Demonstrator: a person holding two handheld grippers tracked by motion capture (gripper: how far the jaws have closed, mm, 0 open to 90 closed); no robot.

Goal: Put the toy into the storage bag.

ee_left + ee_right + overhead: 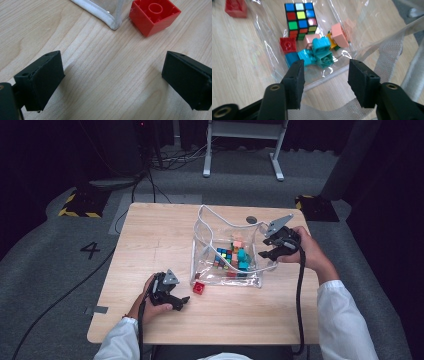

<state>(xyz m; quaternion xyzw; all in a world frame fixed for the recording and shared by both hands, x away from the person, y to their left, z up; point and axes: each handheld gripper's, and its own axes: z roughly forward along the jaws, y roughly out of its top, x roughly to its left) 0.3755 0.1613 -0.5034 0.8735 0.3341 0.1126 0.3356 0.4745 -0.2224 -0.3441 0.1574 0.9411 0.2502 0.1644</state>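
Light wooden table (150,240) on grey carpet (60,265), white desk frame (243,140) beyond, dark surroundings.

Your stock, counted against the clear bag (225,255): one puzzle cube (300,18) inside; one red brick (288,45) inside, one red brick (199,288) outside at its corner; three teal bricks (321,51) and two pink bricks (339,35) inside.

Your left gripper (184,301) rests low on the table, jaws spread wide with nothing between them. Your right gripper (266,254) hovers raised, jaws parted, nothing gripped.
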